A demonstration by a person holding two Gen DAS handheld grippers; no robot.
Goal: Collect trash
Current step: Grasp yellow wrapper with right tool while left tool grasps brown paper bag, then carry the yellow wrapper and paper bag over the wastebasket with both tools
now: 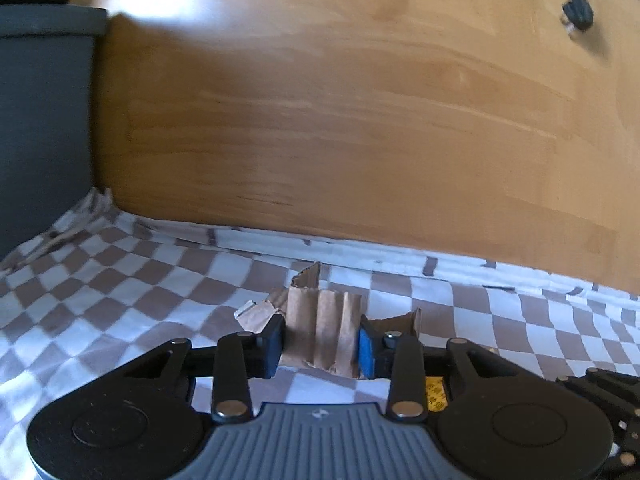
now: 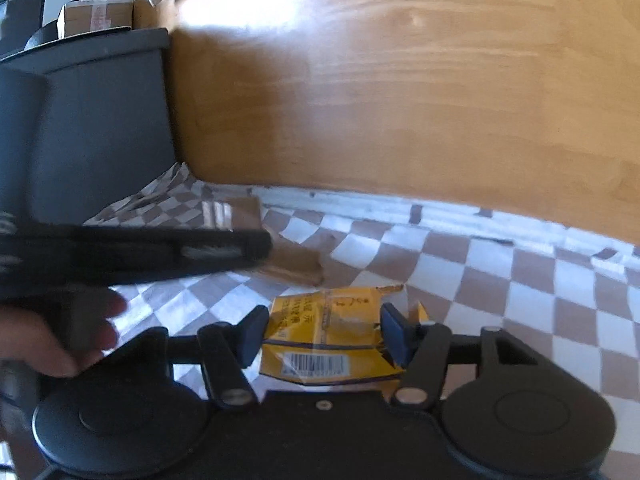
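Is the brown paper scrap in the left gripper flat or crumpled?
Crumpled: the brown paper scrap stands in vertical folds, squeezed between the left gripper pads above the checkered cloth.

— What's the brown one?
— A crumpled, torn scrap of brown kraft paper (image 1: 320, 324), pleated into upright folds, one ragged corner sticking up at 12 o'clock. It stands on the brown-and-white checked cloth.
— And the yellow one?
— A flattened yellow paper packet (image 2: 332, 340) with dark print, a white barcode label at its 6 o'clock end, torn along the top edge. It lies on the same cloth, at 5 o'clock from the brown scrap.
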